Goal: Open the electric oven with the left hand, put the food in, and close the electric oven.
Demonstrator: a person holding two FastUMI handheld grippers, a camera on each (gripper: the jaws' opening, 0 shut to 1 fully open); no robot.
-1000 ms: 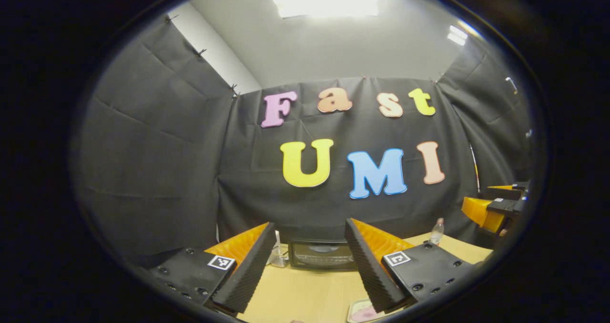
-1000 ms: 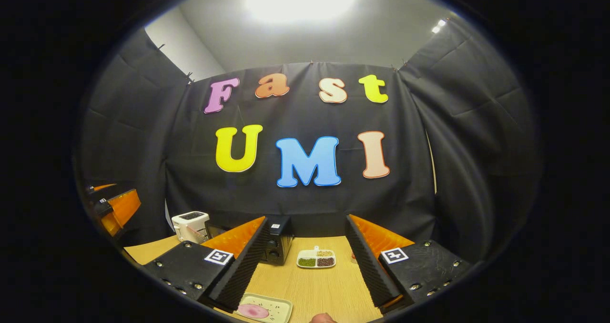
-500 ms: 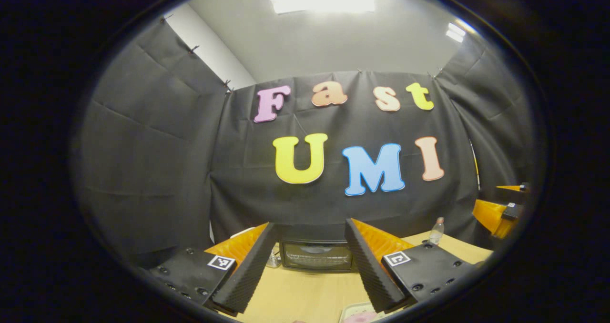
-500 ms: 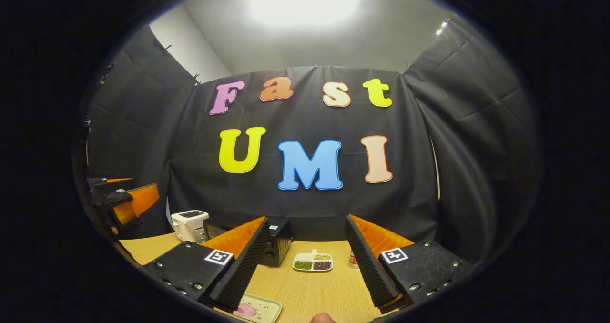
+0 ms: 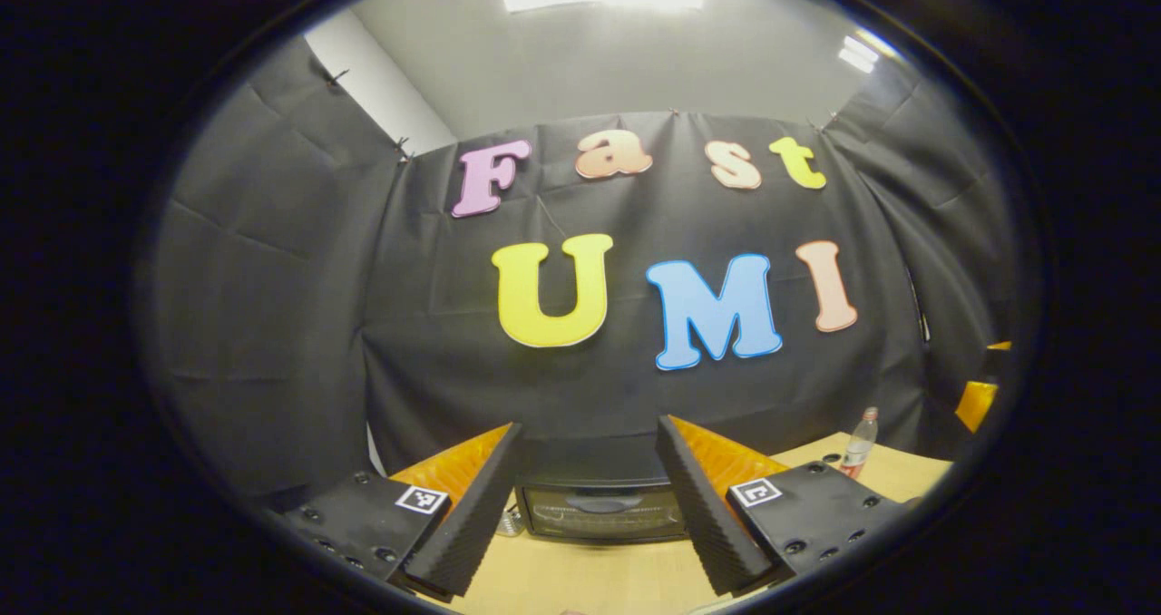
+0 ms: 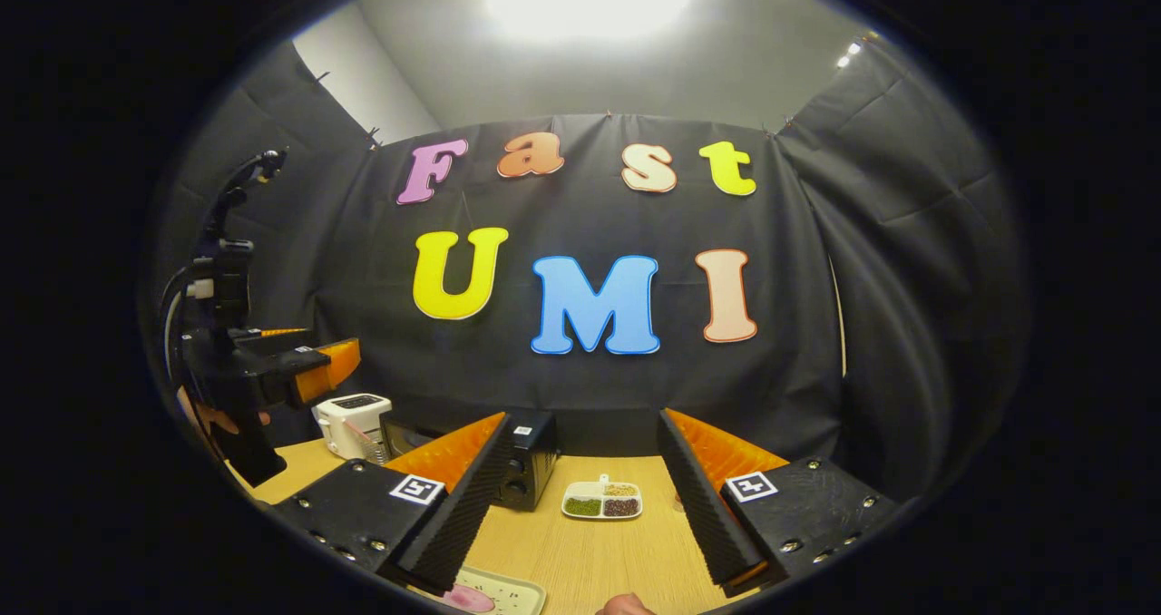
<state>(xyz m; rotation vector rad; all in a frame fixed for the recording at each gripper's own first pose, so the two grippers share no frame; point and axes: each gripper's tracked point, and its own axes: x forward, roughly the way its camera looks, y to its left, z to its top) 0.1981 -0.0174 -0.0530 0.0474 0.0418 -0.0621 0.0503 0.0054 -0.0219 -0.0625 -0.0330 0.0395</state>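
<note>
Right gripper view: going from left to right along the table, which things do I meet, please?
Left gripper in the air, white toaster, black electric oven, divided dish of beans.

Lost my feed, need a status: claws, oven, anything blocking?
Left claw open, empty, facing the oven. Right claw open, empty. Oven door shut. Nothing between left claw and door.

A white toaster (image 6: 352, 423) stands on the light wooden table (image 6: 580, 551). A white divided dish (image 6: 602, 501) of green, brown and tan portions lies mid-table. A clear plastic bottle (image 5: 859, 435) stands upright.
</note>
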